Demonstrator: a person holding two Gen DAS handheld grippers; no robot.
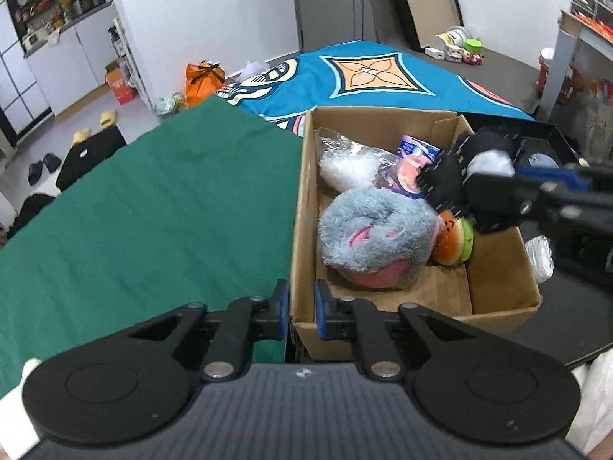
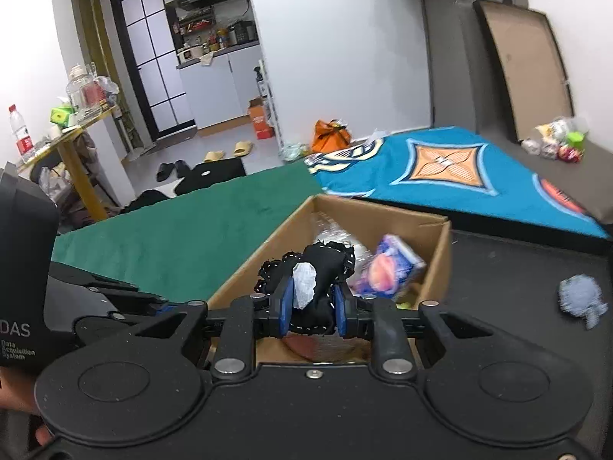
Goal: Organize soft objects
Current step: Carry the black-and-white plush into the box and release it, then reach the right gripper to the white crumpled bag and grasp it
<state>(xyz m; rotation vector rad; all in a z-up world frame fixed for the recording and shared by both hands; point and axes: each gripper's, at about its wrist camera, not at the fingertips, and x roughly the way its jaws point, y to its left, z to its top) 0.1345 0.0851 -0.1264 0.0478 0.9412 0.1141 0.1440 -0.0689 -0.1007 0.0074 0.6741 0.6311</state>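
A cardboard box (image 1: 302,207) stands between a green cloth and a black mat. In it lie a grey and pink plush (image 1: 371,237), a burger plush (image 1: 454,243), a clear bag of white stuffing (image 1: 345,163) and a blue and pink packet (image 1: 412,161). My right gripper (image 2: 311,301) is shut on a black soft toy with a white patch (image 2: 312,272) and holds it over the box; it shows in the left wrist view (image 1: 456,184) too. My left gripper (image 1: 300,308) is nearly shut around the box's near left wall. A small grey plush (image 2: 580,299) lies on the black mat.
The green cloth (image 1: 145,207) lies left of the box, a blue patterned blanket (image 2: 459,168) behind it, the black mat (image 2: 509,272) to the right. A white soft thing (image 1: 540,258) lies by the box's right side. Slippers and bags are on the floor beyond.
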